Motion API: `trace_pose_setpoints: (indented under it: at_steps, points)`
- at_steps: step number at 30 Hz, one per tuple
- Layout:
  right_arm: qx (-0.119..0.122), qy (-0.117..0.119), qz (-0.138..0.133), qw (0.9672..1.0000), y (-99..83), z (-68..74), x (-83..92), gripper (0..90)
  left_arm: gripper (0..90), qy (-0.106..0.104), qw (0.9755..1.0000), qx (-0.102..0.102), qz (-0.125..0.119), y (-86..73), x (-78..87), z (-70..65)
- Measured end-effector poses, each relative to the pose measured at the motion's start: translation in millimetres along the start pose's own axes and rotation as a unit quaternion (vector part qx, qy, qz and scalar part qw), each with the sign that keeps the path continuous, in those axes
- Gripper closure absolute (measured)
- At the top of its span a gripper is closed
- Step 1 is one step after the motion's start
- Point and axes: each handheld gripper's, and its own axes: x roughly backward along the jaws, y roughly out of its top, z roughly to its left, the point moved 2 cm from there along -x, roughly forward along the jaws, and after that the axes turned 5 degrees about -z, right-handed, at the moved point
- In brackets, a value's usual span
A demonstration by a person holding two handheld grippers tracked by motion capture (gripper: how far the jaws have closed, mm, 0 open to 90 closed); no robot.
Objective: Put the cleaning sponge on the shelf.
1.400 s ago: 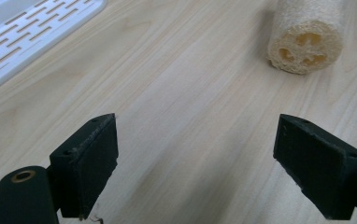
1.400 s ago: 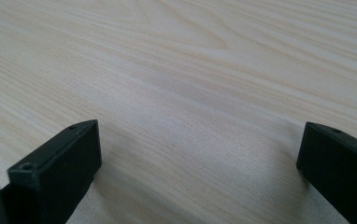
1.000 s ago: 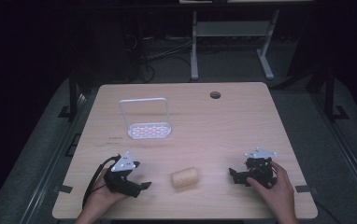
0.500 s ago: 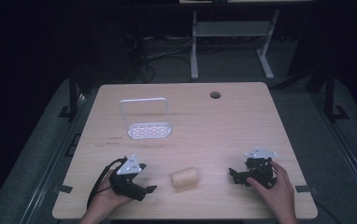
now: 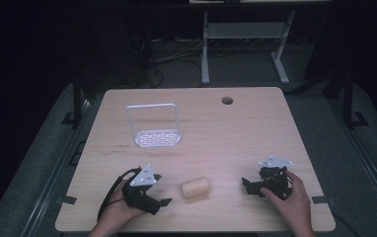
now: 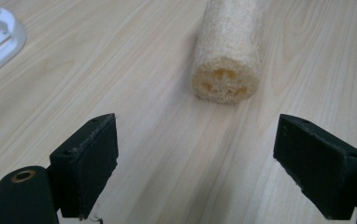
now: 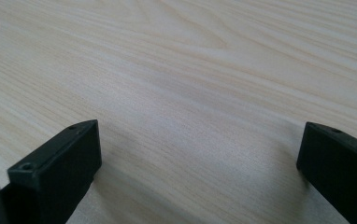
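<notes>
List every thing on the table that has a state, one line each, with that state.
Loofah piece: lying on its side, free, untouched.
White rack: standing upright, handle up, nothing on it.
Left tongs: open, jaws wide apart, pointed at the loofah piece, not touching it.
Right tongs: open, jaws wide apart over bare wood, holding nothing.
Table: flat, with an open round hole near its far edge.

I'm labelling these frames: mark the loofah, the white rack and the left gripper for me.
loofah (image 6: pixel 225 77): left gripper view, on its round cut end facing the jaws.
white rack (image 5: pixel 157 138): high view, on its perforated base plate.
left gripper (image 5: pixel 166 202): high view, at its open jaw tips, beside the loofah.
</notes>
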Motion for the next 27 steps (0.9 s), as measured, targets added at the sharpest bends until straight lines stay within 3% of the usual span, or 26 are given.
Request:
trace_pose_setpoints:
  at_steps: [27]
  points:
    - [0.002,-0.001,0.0,1.0,-0.1,-0.3,0.0,0.0,13.6,-0.016,0.9996,-0.019,-0.013,26.9,-16.9,-1.1]
